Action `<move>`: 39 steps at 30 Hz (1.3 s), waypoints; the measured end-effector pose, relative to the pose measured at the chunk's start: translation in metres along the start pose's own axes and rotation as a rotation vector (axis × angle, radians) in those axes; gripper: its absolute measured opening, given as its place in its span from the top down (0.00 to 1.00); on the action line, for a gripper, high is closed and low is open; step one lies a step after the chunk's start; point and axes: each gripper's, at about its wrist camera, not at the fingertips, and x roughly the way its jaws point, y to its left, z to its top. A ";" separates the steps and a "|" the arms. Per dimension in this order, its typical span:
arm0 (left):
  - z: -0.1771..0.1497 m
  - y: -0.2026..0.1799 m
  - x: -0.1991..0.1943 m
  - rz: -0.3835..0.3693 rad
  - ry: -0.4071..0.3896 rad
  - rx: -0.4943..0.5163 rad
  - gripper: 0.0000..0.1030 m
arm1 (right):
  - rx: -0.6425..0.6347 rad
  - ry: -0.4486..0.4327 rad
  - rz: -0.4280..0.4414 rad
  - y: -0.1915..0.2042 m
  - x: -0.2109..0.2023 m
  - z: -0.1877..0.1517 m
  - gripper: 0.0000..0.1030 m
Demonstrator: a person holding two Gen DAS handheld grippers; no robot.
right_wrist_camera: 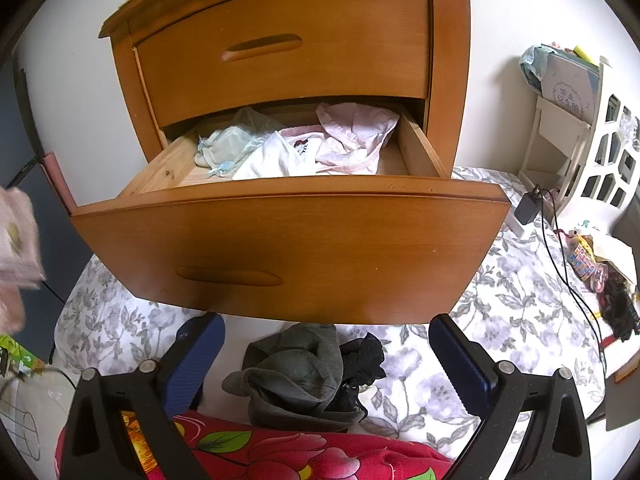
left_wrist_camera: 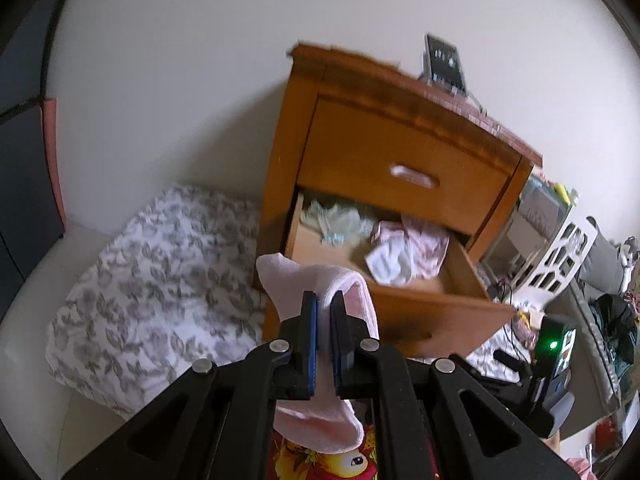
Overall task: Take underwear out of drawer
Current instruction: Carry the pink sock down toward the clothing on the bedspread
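Observation:
My left gripper (left_wrist_camera: 324, 300) is shut on a pale pink piece of underwear (left_wrist_camera: 320, 280), which drapes over and below its fingers, left of the wooden nightstand (left_wrist_camera: 360, 120). The lower drawer (right_wrist_camera: 288, 240) stands pulled out. Inside it lie a light green garment (right_wrist_camera: 228, 144), a white one (right_wrist_camera: 272, 160) and pink ones (right_wrist_camera: 352, 132). My right gripper (right_wrist_camera: 326, 344) is open in front of the drawer front, above a grey and black pile of clothes (right_wrist_camera: 304, 372) on the bed. The pink garment (right_wrist_camera: 16, 240) shows blurred at the left edge of the right wrist view.
A flowered sheet (right_wrist_camera: 500, 300) covers the bed below the drawer, with a red flowered cloth (right_wrist_camera: 260, 452) near me. A white lattice shelf (right_wrist_camera: 592, 140), a charger with cable (right_wrist_camera: 528, 204) and small clutter (right_wrist_camera: 592, 264) lie at the right. A phone (left_wrist_camera: 444, 64) stands on the nightstand.

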 end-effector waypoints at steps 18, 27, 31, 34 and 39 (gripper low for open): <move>-0.038 -0.032 0.071 -0.038 0.189 0.066 0.94 | 0.006 0.010 0.008 -0.001 0.002 0.000 0.00; -0.052 -0.053 0.108 -0.057 0.280 0.103 0.94 | 0.008 0.017 0.016 -0.002 0.004 0.000 0.00; -0.055 -0.059 0.122 -0.065 0.315 0.110 0.94 | 0.012 0.022 0.021 -0.002 0.005 0.000 0.00; -0.058 -0.068 0.132 -0.068 0.337 0.136 0.94 | 0.013 0.026 0.024 -0.002 0.006 -0.001 0.00; -0.064 -0.078 0.146 -0.066 0.372 0.172 0.94 | 0.017 0.033 0.029 -0.002 0.007 -0.001 0.00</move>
